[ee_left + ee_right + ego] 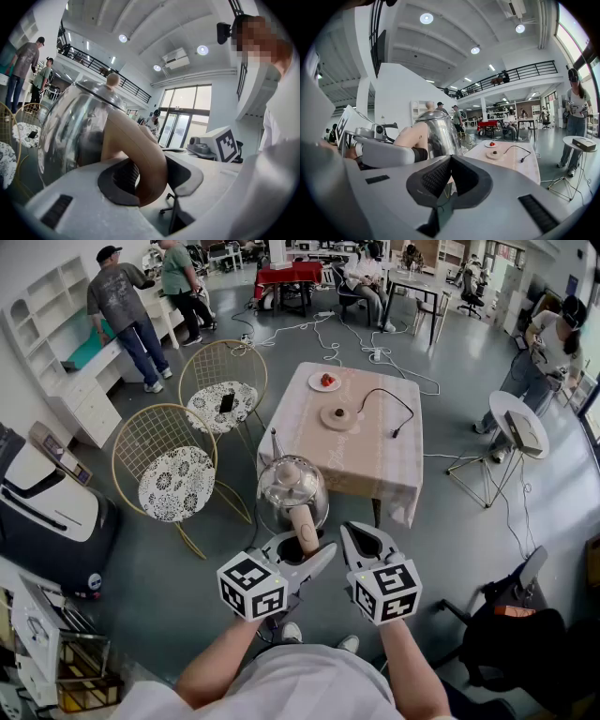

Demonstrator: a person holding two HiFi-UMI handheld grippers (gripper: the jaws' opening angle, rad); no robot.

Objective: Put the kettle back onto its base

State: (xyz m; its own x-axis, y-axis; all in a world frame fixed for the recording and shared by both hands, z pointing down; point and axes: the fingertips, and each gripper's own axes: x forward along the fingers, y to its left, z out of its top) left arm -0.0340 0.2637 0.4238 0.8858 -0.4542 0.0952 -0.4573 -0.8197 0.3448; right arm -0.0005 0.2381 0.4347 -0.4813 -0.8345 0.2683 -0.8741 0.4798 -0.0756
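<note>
1. Steel-bodied kettle is up in the air at the near edge of the counter, on the person's side. Its lid is on, with a pale knob on top.
2. Left tongs are clamped on the kettle's beige handle. In the left gripper view the curved handle runs between the two dark pads, and both press against it.
3. Right tongs sit just beside the left ones, on their right. They are closed, with the ribbed pads meeting and nothing between them, and they do not touch the kettle.
4. Round, tan base lies on the cloth-covered counter, toward its far middle. It is bare and well apart from the kettle.
5. Black cord loops from the base to the right and ends on the cloth.
6. White plate holding something red stands beyond the base, near the counter's far edge.
7. Two gold wire chairs with patterned seat pads stand on the grey floor, left of the counter.
</note>
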